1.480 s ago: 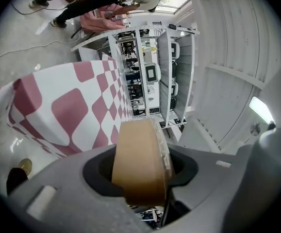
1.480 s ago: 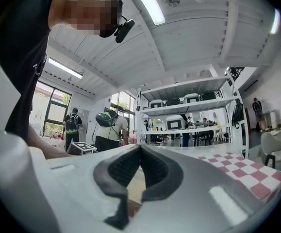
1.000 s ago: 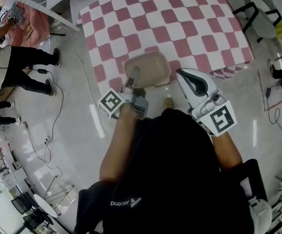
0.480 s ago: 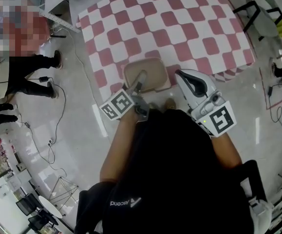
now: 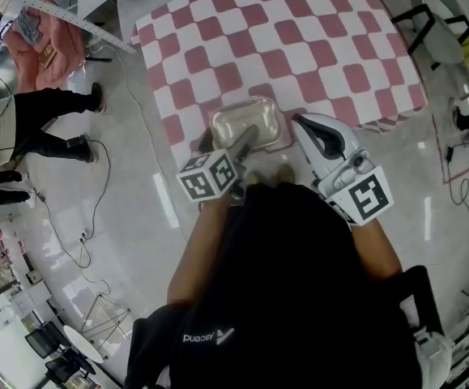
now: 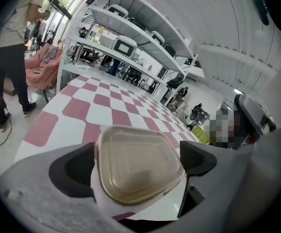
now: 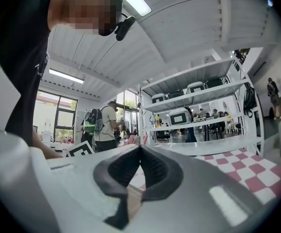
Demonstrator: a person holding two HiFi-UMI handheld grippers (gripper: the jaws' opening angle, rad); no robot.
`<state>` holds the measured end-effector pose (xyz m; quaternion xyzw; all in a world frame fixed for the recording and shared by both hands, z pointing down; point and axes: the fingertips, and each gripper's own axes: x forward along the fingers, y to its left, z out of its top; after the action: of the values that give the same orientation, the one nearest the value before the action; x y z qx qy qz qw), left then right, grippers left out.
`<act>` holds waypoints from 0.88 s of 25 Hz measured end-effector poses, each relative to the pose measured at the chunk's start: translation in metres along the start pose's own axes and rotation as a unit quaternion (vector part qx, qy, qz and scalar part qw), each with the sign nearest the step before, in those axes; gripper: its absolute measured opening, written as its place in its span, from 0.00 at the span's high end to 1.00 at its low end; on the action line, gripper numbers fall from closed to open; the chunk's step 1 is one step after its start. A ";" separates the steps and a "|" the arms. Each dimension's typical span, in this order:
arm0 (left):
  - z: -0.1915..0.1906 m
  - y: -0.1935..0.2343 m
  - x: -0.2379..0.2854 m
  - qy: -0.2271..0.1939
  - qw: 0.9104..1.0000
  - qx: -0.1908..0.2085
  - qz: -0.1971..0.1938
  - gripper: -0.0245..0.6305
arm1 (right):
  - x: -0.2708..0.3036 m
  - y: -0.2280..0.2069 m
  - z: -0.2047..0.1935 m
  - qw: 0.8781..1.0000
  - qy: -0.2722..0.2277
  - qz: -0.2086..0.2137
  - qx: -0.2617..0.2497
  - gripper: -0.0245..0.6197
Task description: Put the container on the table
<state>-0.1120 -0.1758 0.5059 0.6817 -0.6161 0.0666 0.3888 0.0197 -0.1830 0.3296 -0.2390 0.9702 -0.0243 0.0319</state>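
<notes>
The container (image 5: 249, 123), a tan rounded tub with a clear lid, lies on the pink-and-white checked table (image 5: 299, 47) near its front edge. My left gripper (image 5: 245, 138) reaches over that edge from below the container. In the left gripper view the container (image 6: 138, 166) lies between the two dark pads (image 6: 74, 171), and the jaws are opening with a gap at the right pad. My right gripper (image 5: 309, 128) hovers just right of the container, its jaws shut with nothing between them (image 7: 140, 154).
A person (image 5: 23, 120) stands on the floor to the left, by cables (image 5: 96, 209). A dark chair (image 5: 432, 19) stands past the table's right corner. White shelving (image 6: 125, 38) rises behind the table.
The container has gone from tilted at the table edge in my left gripper to lying flat on the cloth. The left gripper has rolled and its jaws have spread. The right gripper barely shifted.
</notes>
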 end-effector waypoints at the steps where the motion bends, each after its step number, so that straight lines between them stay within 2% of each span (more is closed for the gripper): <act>1: 0.001 0.000 -0.003 -0.004 1.000 0.005 0.001 0.15 | 0.001 0.001 -0.001 1.000 0.002 0.000 -0.002 0.96; 3: 0.009 -0.003 -0.011 -0.024 0.999 0.021 -0.002 0.15 | 0.002 0.002 -0.003 1.000 0.007 0.000 -0.008 0.96; 6: 0.035 -0.022 -0.031 -0.090 0.994 0.054 -0.036 0.15 | 0.003 0.006 -0.003 1.000 0.006 0.003 -0.008 0.96; 9: 0.066 -0.054 -0.059 -0.167 0.976 0.099 -0.103 0.16 | 0.008 0.013 -0.001 1.000 0.001 0.010 -0.001 0.96; 11: 0.082 -0.073 -0.078 -0.203 0.961 0.137 -0.131 0.21 | 0.012 0.019 0.000 1.000 -0.003 0.015 0.003 0.96; 13: 0.093 -0.086 -0.096 -0.229 0.947 0.175 -0.141 0.39 | 0.016 0.026 0.003 1.000 -0.008 0.021 0.004 0.96; 15: 0.100 -0.093 -0.110 -0.254 0.935 0.199 -0.146 0.73 | 0.019 0.033 0.006 1.000 -0.014 0.027 0.001 0.96; 18: 0.104 -0.098 -0.125 -0.278 0.923 0.215 -0.159 0.91 | 0.022 0.043 0.009 0.999 -0.017 0.030 0.003 0.96; 22: 0.105 -0.103 -0.138 -0.293 0.909 0.242 -0.171 0.95 | 0.023 0.052 0.012 0.999 -0.017 0.030 0.013 0.96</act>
<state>-0.0931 -0.1379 0.3092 0.8386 -0.5415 -0.0561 0.0195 -0.0238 -0.1482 0.3136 -0.2101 0.9758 -0.0315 0.0522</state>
